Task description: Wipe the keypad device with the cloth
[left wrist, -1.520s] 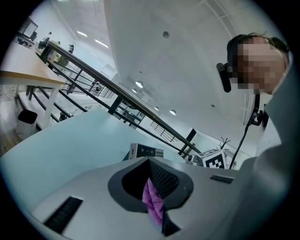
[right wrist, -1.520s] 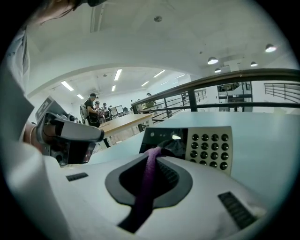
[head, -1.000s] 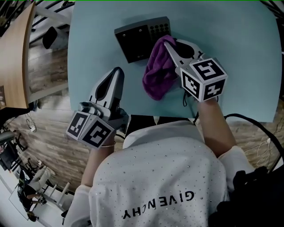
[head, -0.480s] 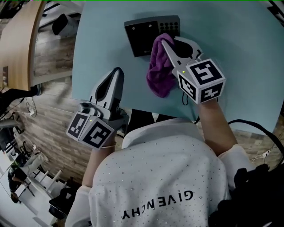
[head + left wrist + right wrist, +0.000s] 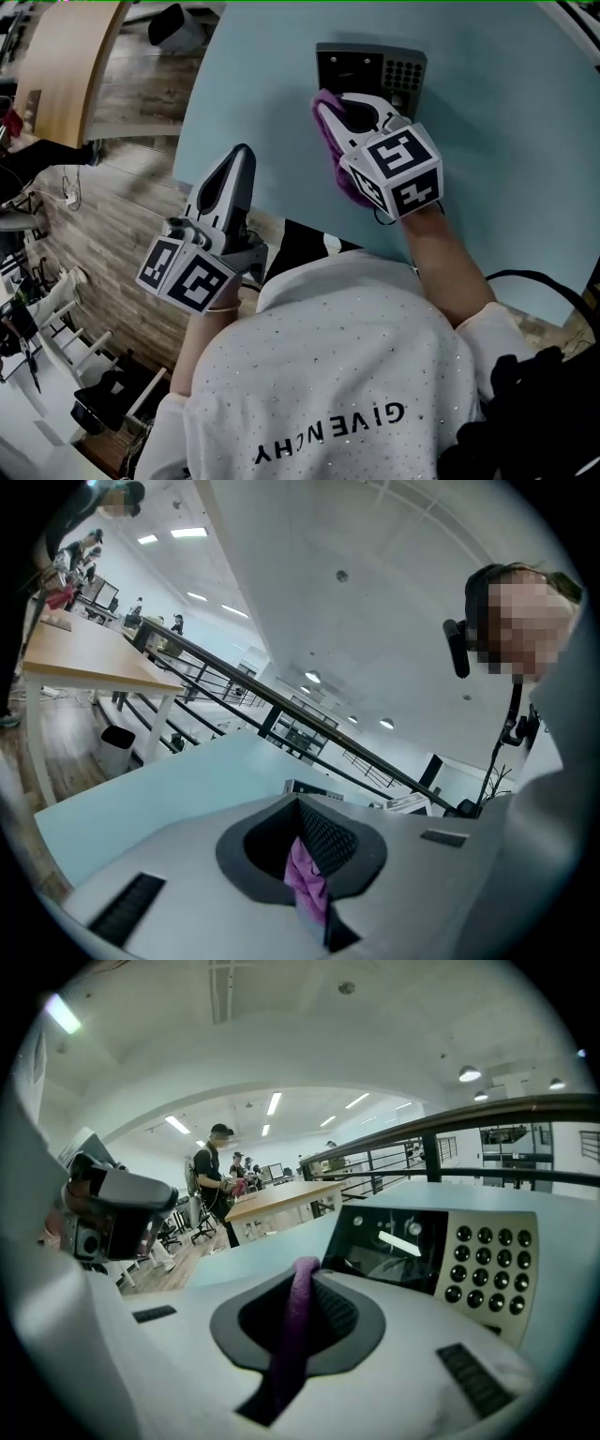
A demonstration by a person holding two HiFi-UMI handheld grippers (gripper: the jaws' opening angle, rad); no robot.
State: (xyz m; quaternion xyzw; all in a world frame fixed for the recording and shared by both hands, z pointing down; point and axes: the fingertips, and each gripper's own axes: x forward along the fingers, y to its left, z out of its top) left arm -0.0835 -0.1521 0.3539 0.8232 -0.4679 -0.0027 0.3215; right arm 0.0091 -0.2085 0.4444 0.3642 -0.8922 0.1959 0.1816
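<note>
Right tongs (image 5: 324,101) clamped on purple cloth (image 5: 327,137) against keypad device (image 5: 354,66); "GIVENCHY" shirt (image 5: 328,375).

A pale blue-green table (image 5: 506,141) carried one dark keypad device (image 5: 370,67), which lay toward the far side, its button grid on the right and its dark panel on the left.

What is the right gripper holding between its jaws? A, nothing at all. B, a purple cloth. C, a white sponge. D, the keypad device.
B: in the right gripper view, the right gripper has its jaws shut on a fold of the purple cloth, with the keypad device lying on the table just beyond it.
</note>
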